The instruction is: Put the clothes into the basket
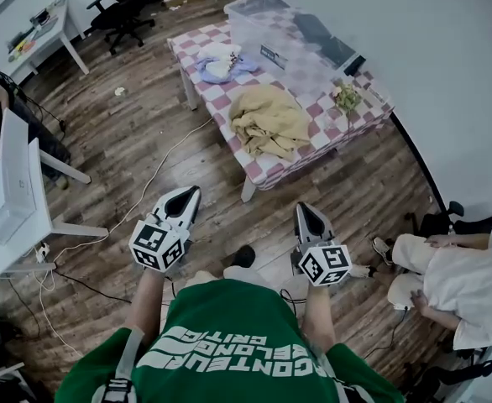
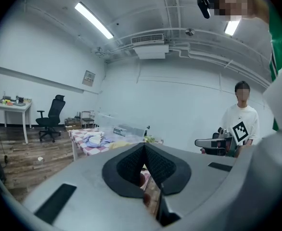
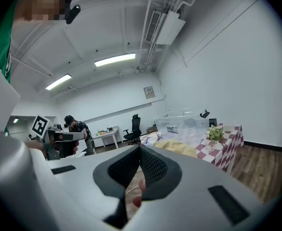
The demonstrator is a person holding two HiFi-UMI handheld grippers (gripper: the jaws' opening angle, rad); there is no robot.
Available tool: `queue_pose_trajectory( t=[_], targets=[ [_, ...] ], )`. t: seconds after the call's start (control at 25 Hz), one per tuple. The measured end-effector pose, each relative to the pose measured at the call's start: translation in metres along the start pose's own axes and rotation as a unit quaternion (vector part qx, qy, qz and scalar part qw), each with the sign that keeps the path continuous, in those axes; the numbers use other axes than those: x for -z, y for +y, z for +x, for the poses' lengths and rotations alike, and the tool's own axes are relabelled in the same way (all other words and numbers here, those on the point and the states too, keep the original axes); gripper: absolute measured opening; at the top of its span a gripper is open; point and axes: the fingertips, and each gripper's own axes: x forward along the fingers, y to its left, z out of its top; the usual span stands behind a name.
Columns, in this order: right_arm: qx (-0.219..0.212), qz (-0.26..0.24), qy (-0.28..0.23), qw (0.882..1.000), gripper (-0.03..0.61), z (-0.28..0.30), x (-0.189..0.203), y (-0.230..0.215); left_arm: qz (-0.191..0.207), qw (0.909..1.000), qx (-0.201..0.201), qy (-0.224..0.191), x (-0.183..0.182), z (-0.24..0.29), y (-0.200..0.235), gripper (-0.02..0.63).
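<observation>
A yellow garment lies crumpled on the checkered table, and a blue and white garment lies at the table's far end. Behind them stands a clear plastic bin that serves as the basket. Both grippers hover over the wooden floor, well short of the table. My left gripper is shut and holds nothing. My right gripper is shut and holds nothing as well. The right gripper view has the yellow garment and the bin ahead; the left gripper view has the blue garment in the distance.
A small flower vase stands on the table's right part. A white desk is at the left, an office chair at the back. A person in white crouches at the right. Cables trail over the floor.
</observation>
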Motion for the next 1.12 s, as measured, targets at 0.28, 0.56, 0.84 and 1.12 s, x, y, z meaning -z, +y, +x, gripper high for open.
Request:
queue_pose_trajectory(
  t=[0.28, 0.56, 0.84, 1.12],
  targets=[
    [-0.003, 0.005, 0.01, 1.0, 0.009, 0.021, -0.006, -0.036, -0.001, 0.9999, -0.004, 0.01, -0.006, 0.041, 0.0, 0.003],
    [-0.009, -0.002, 0.026, 1.0, 0.009, 0.048, -0.008, -0.053, -0.011, 0.9998, -0.003, 0.017, -0.006, 0.075, 0.016, 0.003],
    [0.016, 0.001, 0.026, 1.0, 0.009, 0.097, -0.021, -0.087, -0.009, 0.9994, 0.027, 0.019, -0.02, 0.142, 0.05, 0.003],
    [0.049, 0.014, 0.025, 0.998, 0.009, 0.167, -0.047, -0.118, -0.009, 0.9972, 0.07, 0.026, -0.044, 0.217, 0.102, 0.003]
  ],
)
